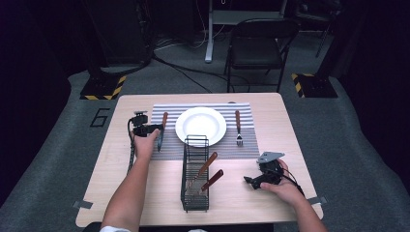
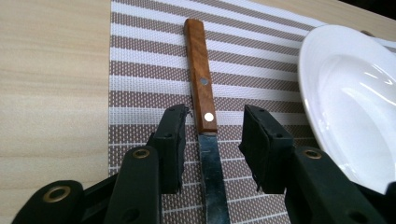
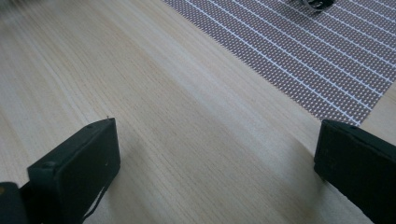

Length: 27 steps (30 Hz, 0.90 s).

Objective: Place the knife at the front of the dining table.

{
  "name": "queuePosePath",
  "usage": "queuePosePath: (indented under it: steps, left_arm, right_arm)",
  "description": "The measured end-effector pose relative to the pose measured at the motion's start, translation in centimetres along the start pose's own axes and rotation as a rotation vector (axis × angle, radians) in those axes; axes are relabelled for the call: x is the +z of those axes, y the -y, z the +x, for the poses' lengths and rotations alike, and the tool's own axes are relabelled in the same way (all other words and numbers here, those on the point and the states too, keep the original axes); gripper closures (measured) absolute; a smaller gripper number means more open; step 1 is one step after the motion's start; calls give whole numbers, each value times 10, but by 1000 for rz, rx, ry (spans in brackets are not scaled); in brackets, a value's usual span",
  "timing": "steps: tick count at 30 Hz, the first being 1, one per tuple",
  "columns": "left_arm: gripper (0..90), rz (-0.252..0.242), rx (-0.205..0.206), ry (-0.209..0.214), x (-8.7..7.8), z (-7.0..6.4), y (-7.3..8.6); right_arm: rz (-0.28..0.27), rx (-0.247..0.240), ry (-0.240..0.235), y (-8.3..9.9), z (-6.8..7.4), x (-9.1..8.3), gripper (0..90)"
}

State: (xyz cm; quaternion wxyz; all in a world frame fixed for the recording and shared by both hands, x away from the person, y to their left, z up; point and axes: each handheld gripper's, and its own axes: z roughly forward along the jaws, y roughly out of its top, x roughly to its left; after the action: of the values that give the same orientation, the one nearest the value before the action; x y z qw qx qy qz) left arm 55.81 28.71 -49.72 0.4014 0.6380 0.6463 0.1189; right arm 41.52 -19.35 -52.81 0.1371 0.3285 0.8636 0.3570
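The knife [image 2: 201, 84] lies flat on the striped placemat [image 2: 140, 70], left of the white plate [image 2: 355, 102], wooden handle pointing away from the person. The left gripper [image 2: 212, 140] sits over it with its fingers [image 2: 170, 140] parted moderately, one on each side of the blade near the handle junction, neither touching it. In the high view the right gripper [image 1: 263, 178] rests low over bare tabletop [image 3: 163, 93] near the front right, fingers spread wide and holding nothing. A wire rack [image 1: 195, 174] with two more wooden-handled utensils stands between the hands. A fork [image 1: 238, 128] lies right of the plate.
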Motion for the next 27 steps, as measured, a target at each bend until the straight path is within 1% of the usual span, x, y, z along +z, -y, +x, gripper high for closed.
queuePosePath:
  steps: [2, 5, 7, 8, 9, 11, 15, 17, 19, 21, 22, 26, 27]
  left_arm:
    - [583, -12, 2, 8, -4, -2, -2]
    - [565, -23, 20, 26, -12, -5, -4]
    - [543, -16, 41, 49, -19, -10, -6]
    - [542, -16, 41, 55, -21, -12, -6]
    - [541, -23, 62, 65, -24, -14, -6]
    - [537, -27, 89, 80, -32, -19, -6]
    - [517, -43, 130, 107, -45, -24, -5]
    - [500, -51, 147, 116, -50, -27, -3]
    - [483, -41, 174, 119, -56, -28, 0]
    - [471, -44, 196, 123, -61, -29, 5]
    - [466, -40, 210, 123, -63, -29, 6]
    - [432, -18, 231, 133, -68, -27, 17]
    - [426, -4, 239, 133, -70, -27, 19]
  right_arm:
    - [0, 0, -1, 0, 0, 0, 0]
    - [-1, 0, -2, 0, 0, 0, 0]
    - [0, 0, 0, 0, 0, 0, 0]
    - [0, 1, 3, 0, 0, 0, 0]
    - [0, 2, 3, 0, 0, 0, 0]
    - [0, 2, 6, 0, 0, 0, 0]
    - [0, 3, 5, 0, 1, 0, 0]
    - [0, 3, 6, 0, 1, 0, 0]
    - [0, 3, 6, 0, 1, 0, 0]
    - [0, 3, 6, 0, 1, 0, 0]
    - [0, 3, 6, 0, 1, 0, 0]
    - [0, 3, 6, 0, 1, 0, 0]
    - [-1, 4, 6, 0, 1, 0, 0]
